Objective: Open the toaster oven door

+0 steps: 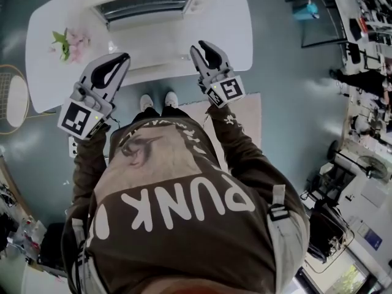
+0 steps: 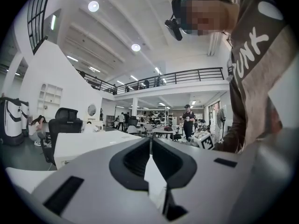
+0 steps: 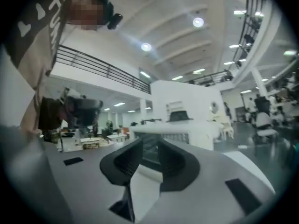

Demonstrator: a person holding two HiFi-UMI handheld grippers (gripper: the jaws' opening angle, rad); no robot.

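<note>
We had not yet touched the white box-shaped toaster oven (image 1: 147, 3), which stood at the far edge of the white oval table (image 1: 49, 84). Opening its door, we judged, was all still to do. Our right gripper (image 1: 203, 44), short of the oven, held its jaws slightly parted around nothing. Our left gripper (image 1: 124, 57), also short of it, was clenched empty. Glare washed out the oven's front, so we could hardly make out door or handle, and its back was cut off.

Left claw (image 1: 121, 59) and right claw (image 1: 204, 46) hover near the toaster oven (image 1: 147, 6).
</note>
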